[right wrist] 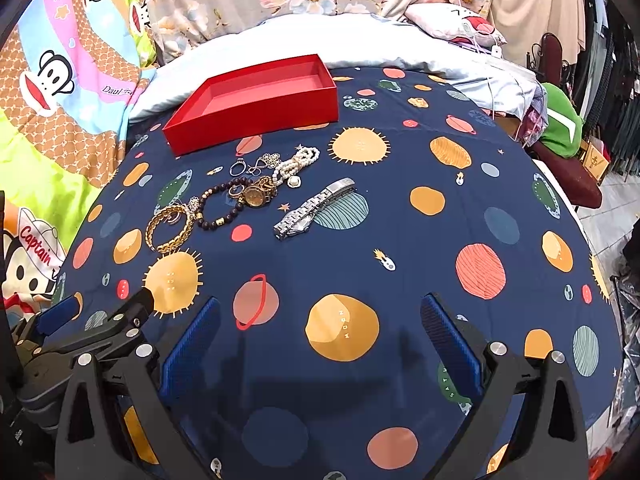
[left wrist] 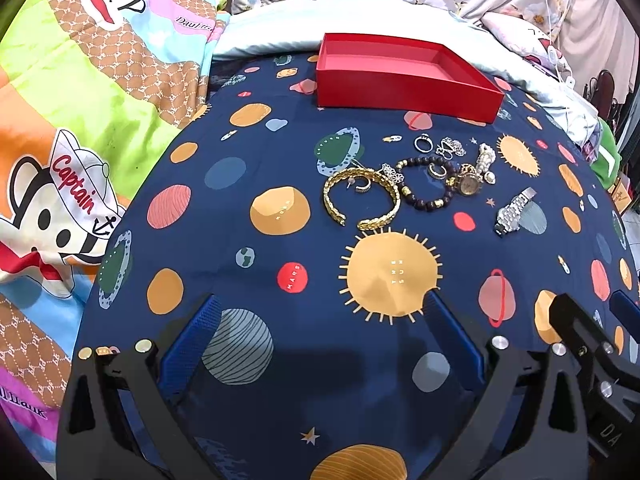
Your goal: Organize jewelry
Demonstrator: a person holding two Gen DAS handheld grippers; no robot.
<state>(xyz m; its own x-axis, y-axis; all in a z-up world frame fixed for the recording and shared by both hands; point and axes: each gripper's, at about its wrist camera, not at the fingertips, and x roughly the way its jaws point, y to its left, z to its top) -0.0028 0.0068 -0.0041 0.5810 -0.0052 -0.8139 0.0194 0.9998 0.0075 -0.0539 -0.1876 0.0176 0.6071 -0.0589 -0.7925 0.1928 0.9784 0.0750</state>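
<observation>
Left wrist view: left gripper spread wide, holding nothing, low over the sheet short of the jewelry. Right gripper likewise gaping and empty, level with it. Bare sheet on the near side of the jewelry, more to its right. Red box just beyond the jewelry, open-topped, nothing inside. Gold bangle at the jewelry's left end, silver watch at its right. Readable on the sheet: "MARS", "THE SUN"; on the quilt left of the jewelry: "Captain"

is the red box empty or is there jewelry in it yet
Empty: the red box shows only bare red floor in both views; the jewelry lies on the cloth beside it.
</observation>
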